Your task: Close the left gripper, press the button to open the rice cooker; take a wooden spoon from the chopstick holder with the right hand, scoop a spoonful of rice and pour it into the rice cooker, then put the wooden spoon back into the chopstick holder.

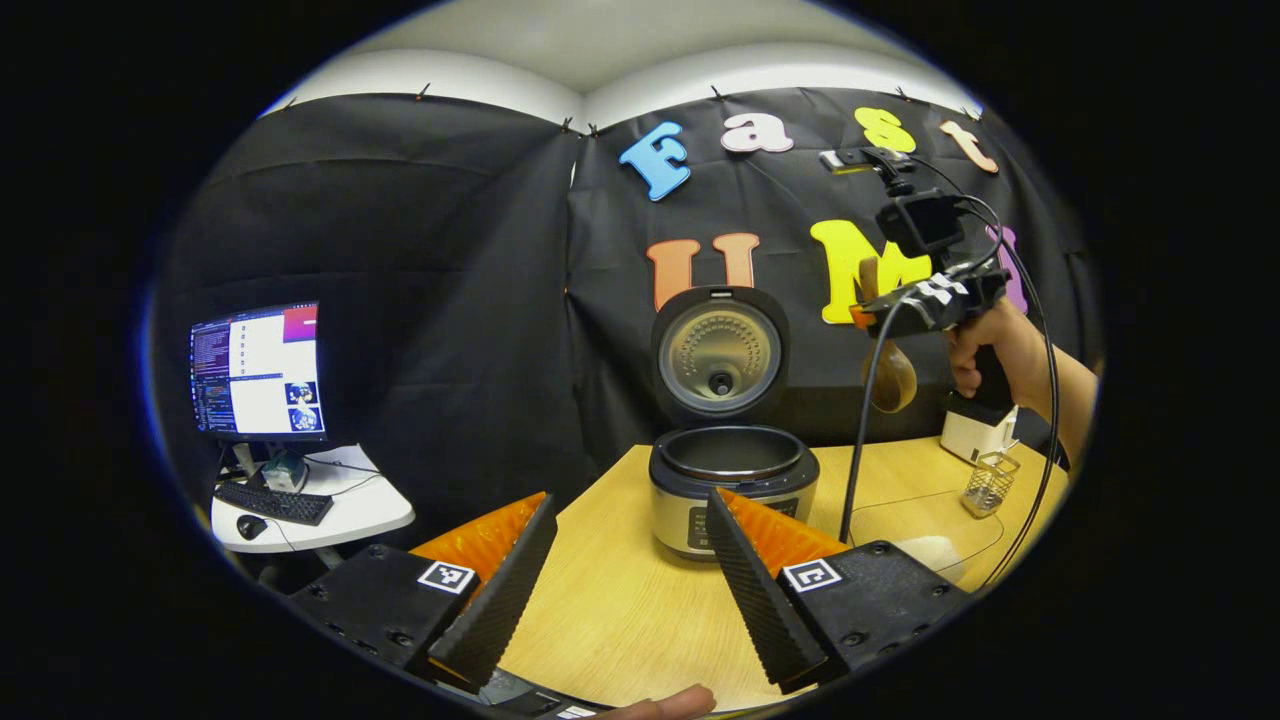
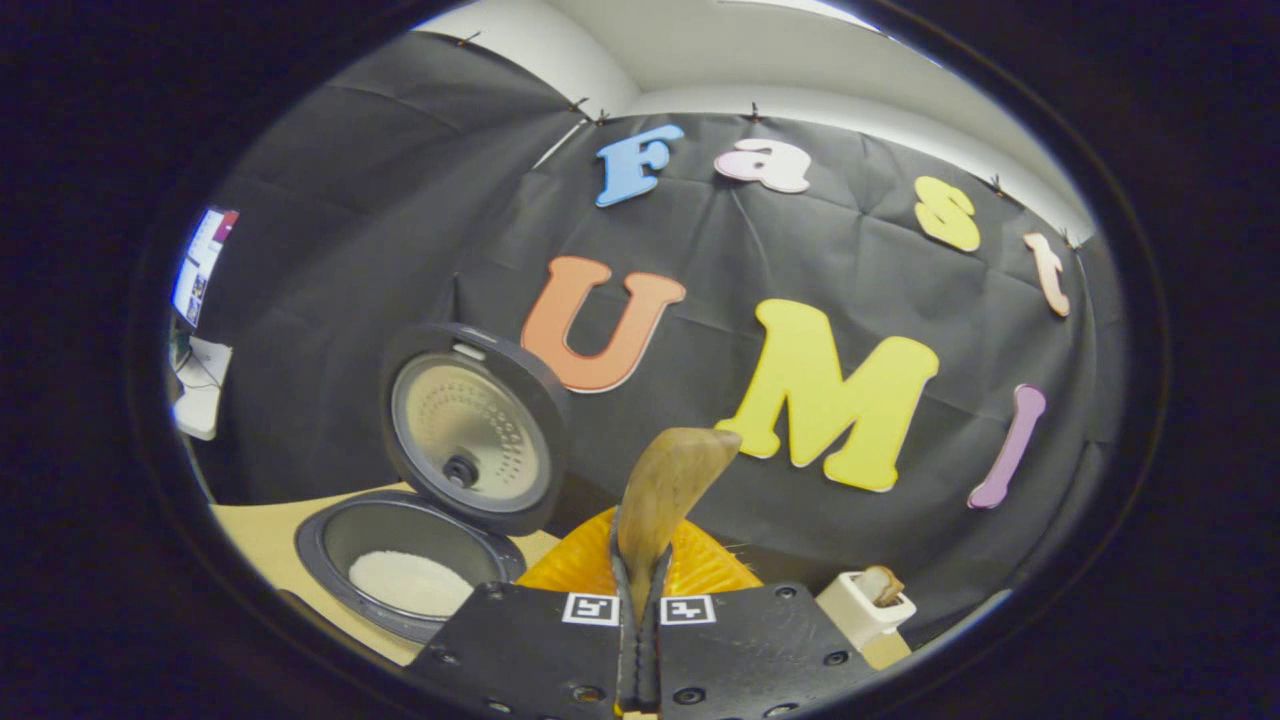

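One rice cooker [image 1: 733,485], one wooden spoon [image 2: 665,490].

Even, soft indoor light from above; both views sharp in the middle. Strong fisheye bending at edges. Monitor [image 1: 258,370] glows bright, slightly blown out. Mild sheen on counter [image 1: 620,600]; faint shadows. Wall cloth dim.

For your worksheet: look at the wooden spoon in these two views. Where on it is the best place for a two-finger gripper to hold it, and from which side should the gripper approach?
Grip the wooden spoon on its narrow handle, not the broad bowl. The right gripper does this, its fingers pinching the handle's flat sides. In the left gripper view the bowl hangs below that gripper, so a sideways approach probably suits the spoon.
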A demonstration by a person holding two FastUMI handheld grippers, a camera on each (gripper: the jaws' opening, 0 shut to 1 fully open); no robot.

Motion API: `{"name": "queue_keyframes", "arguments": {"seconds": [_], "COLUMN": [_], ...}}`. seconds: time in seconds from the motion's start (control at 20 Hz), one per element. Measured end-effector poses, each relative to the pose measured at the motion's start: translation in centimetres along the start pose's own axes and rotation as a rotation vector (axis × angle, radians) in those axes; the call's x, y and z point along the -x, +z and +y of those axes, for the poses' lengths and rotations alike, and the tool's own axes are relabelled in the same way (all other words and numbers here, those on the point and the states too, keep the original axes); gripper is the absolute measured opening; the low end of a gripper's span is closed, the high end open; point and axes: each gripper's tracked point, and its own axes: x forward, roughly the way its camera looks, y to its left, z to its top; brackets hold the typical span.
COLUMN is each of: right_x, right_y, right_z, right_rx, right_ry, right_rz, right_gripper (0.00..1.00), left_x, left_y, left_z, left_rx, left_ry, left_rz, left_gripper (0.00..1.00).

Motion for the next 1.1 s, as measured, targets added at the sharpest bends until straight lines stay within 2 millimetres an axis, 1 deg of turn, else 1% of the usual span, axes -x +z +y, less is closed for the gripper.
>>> {"name": "queue_keyframes", "arguments": {"seconds": [0.1, 0.2, 0.3, 0.35, 0.5, 0.6, 0.65, 0.75, 0.9, 1.0, 1.05, 1.1], "right_x": [1.1, 2.0, 2.9, 3.4, 4.1, 4.1, 4.0, 3.8, 3.5, 3.2, 2.6, 2.6], "right_y": [-1.0, -2.5, -4.1, -5.2, -8.6, -11.0, -12.3, -14.9, -18.4, -20.3, -21.4, -22.0], "right_z": [-4.0, -8.1, -11.7, -13.7, -17.5, -19.9, -20.7, -21.5, -21.9, -22.3, -22.4, -22.3], "right_rx": [-0.006, -0.014, -0.027, -0.04, -0.04, -0.042, -0.057, -0.1, -0.139, -0.146, -0.158, -0.184], "right_ry": [-0.037, -0.084, -0.129, -0.149, -0.19, -0.226, -0.234, -0.228, -0.229, -0.242, -0.243, -0.236], "right_rz": [0.002, 0.011, 0.025, 0.036, 0.078, 0.11, 0.131, 0.169, 0.21, 0.235, 0.251, 0.265], "right_gripper": [0.02, 0.01, 0.01, 0.01, 0.0, 0.0, 0.0, 0.01, 0.01, 0.01, 0.0, 0.01], "left_x": [0.2, 0.3, 0.5, 0.6, 0.7, 0.7, 0.7, 0.6, 0.7, 0.7, 0.7, 0.8], "left_y": [0.5, 0.6, 0.7, 0.8, 0.8, 0.9, 0.7, 0.5, 0.5, 0.5, 0.5, 0.5], "left_z": [-1.2, -2.0, -3.3, -3.9, -4.4, -4.5, -4.7, -5.2, -5.6, -5.9, -6.2, -6.4], "left_rx": [0.012, 0.021, 0.039, 0.042, 0.022, 0.012, 0.014, 0.018, 0.016, 0.023, 0.029, 0.032], "left_ry": [-0.023, -0.042, -0.077, -0.095, -0.108, -0.111, -0.114, -0.129, -0.141, -0.15, -0.159, -0.166], "left_rz": [-0.013, -0.019, -0.016, -0.015, -0.016, -0.024, -0.018, -0.007, -0.007, -0.005, -0.003, -0.001], "left_gripper": [0.95, 0.96, 0.96, 0.96, 0.96, 0.96, 0.96, 0.96, 0.96, 0.96, 0.96, 0.96]}}
